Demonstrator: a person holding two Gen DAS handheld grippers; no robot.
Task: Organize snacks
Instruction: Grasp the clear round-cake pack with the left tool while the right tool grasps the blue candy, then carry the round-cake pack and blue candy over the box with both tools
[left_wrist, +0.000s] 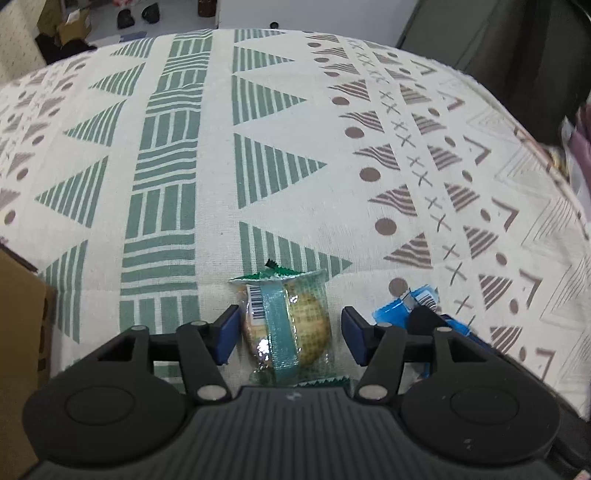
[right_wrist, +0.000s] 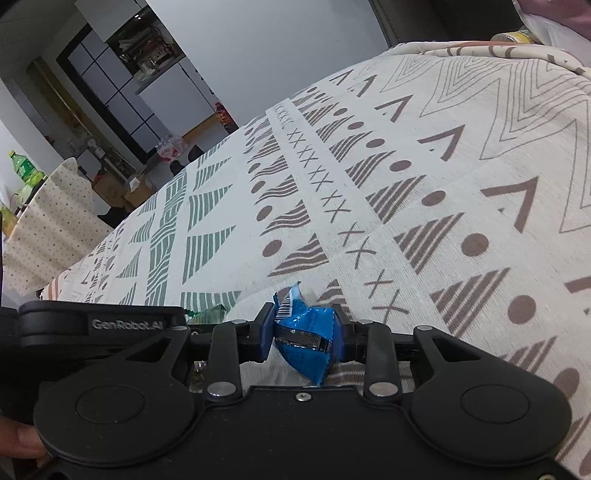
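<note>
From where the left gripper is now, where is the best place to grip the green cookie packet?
Grip the green cookie packet across its plump middle, closing from its two long sides. It lies lengthwise between the open left gripper fingers; the crimped ends are flat and flimsy.

A cream woven tablecloth (left_wrist: 332, 206) printed with green striped triangles, brown dots and small crosses covers the desk. At its near left edge stands a brown cardboard box (left_wrist: 18, 332). Past the far edge, more cardboard boxes (left_wrist: 70, 26) and dark shoes (left_wrist: 138, 16) sit on the floor. In the right wrist view, a cream dotted chair back (right_wrist: 48, 218) stands beside a green plastic bottle (right_wrist: 24, 170), with a black-framed glass partition (right_wrist: 110, 85) behind.
</note>
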